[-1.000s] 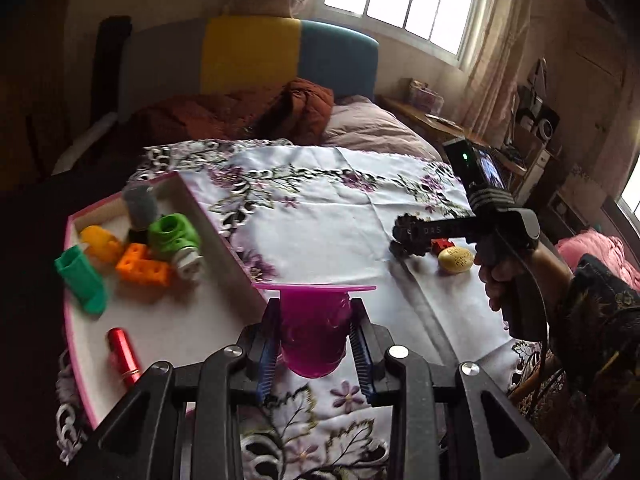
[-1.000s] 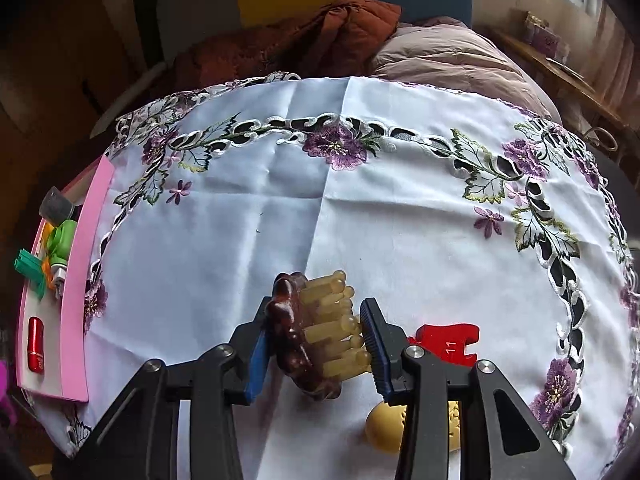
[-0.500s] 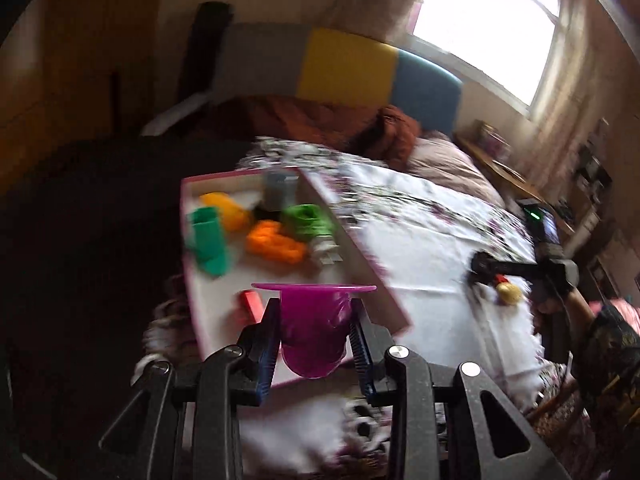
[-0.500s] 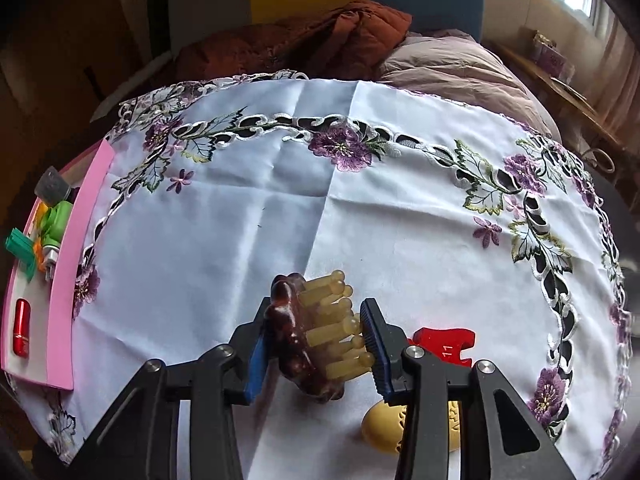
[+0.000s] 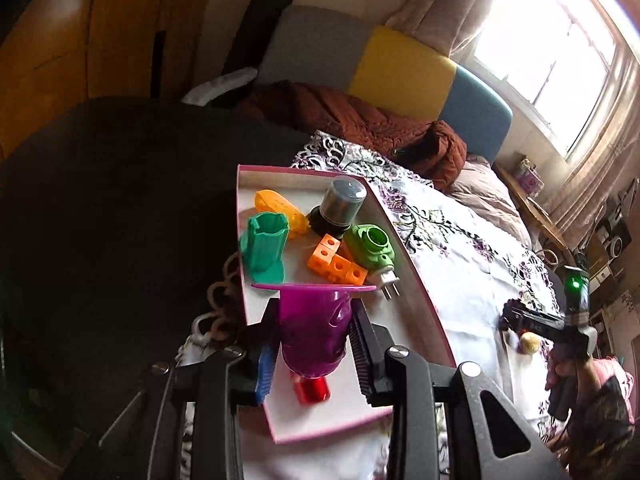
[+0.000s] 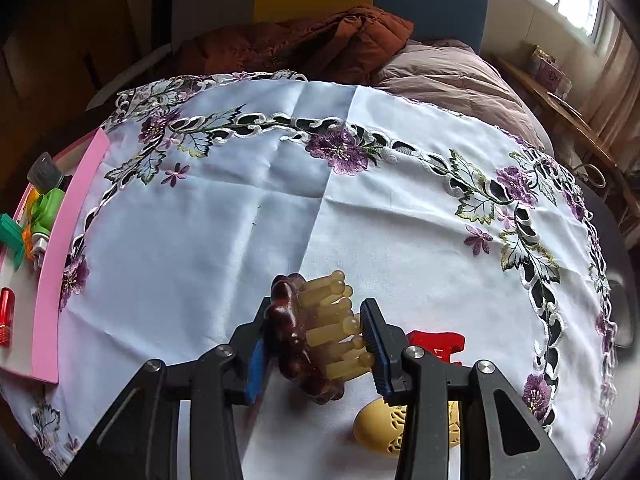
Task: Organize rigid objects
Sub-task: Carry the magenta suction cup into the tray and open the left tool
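My left gripper (image 5: 314, 354) is shut on a magenta plastic cup (image 5: 314, 328) with a wide flat rim, held above the pink-edged white tray (image 5: 416, 292). In the tray lie a teal green holder (image 5: 266, 250), an orange perforated piece (image 5: 280, 210), an orange block strip (image 5: 338, 264), a grey-capped black jar (image 5: 340, 208), a green plug (image 5: 370, 246) and a red cylinder (image 5: 312, 390). My right gripper (image 6: 316, 340) is shut on a brown massage comb with yellowish pegs (image 6: 316, 332), just above the tablecloth. A red clip (image 6: 438, 340) and a yellow egg-shaped object (image 6: 380, 426) lie under its right finger.
The embroidered white tablecloth (image 6: 240, 220) covers a round table. Its left edge carries the tray (image 6: 72, 240). A person's hand (image 5: 568, 368) holds the right gripper far right in the left wrist view. Behind stand a bed with a brown quilt (image 5: 360, 124) and a window.
My left gripper has swung left with the magenta cup, from over the tablecloth to above the tray, and rolled. The right gripper has stayed put with the comb.
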A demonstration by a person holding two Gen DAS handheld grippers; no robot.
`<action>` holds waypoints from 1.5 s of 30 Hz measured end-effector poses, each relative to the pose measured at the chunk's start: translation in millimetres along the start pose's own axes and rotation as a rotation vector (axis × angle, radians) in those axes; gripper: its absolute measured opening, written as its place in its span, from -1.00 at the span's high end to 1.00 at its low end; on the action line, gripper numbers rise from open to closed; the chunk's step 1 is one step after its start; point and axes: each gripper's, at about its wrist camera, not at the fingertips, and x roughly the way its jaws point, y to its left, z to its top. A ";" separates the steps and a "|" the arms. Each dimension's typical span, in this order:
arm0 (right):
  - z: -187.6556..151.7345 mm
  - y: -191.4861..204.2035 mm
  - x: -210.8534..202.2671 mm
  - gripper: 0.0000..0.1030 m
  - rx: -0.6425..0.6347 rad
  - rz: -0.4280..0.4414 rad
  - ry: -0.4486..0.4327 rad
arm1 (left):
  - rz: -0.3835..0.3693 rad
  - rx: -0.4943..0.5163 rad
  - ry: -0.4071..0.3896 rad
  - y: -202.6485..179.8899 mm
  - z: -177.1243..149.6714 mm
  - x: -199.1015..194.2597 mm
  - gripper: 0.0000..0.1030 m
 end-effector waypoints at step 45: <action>12.5 47.6 -41.9 0.17 -0.067 0.015 -0.151 | 0.160 -0.058 -0.099 48.5 -4.7 -9.6 0.14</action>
